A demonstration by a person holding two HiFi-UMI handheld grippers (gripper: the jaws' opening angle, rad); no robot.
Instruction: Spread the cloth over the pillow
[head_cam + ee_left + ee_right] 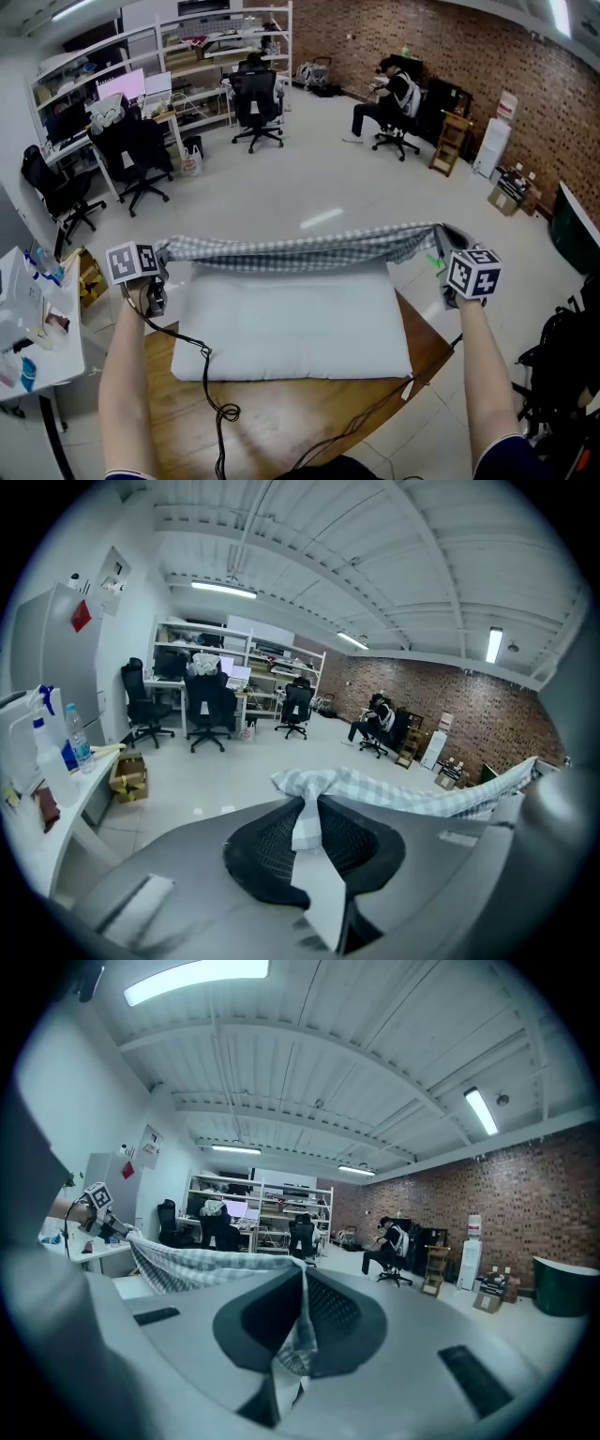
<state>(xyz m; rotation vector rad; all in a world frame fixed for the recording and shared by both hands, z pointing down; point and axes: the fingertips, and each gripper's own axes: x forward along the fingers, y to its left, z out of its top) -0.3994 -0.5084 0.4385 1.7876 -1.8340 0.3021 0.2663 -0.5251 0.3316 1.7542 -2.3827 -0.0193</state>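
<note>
- Head view: a checked cloth [300, 251] hangs stretched in the air between the two grippers, sagging a little in the middle, above the far edge of the table [281, 422].
- The left gripper [161, 253] holds the cloth's left end over the table's far left corner. The right gripper [441, 242] holds the right end over the far right corner.
- A white pillow [295, 328] lies flat across the far half of the wooden table, uncovered, and the cloth hangs just above its far side.
- A black cable [214, 389] trails over the table's near left part, passing the pillow's near left corner.
- Behind the table are grey floor, office chairs [255, 103], shelving and a brick wall, with a seated person [392, 101] far back.
- Left gripper view: the left gripper [307, 825] is clenched on a bunched corner of the cloth [412, 797], which runs between the dark pads and stretches away to the right.
- Right gripper view: the right gripper [298, 1327] is pinched tight on the other corner. The cloth [187, 1265] comes up between the pads and stretches left towards the left gripper's marker cube [97, 1196].
</note>
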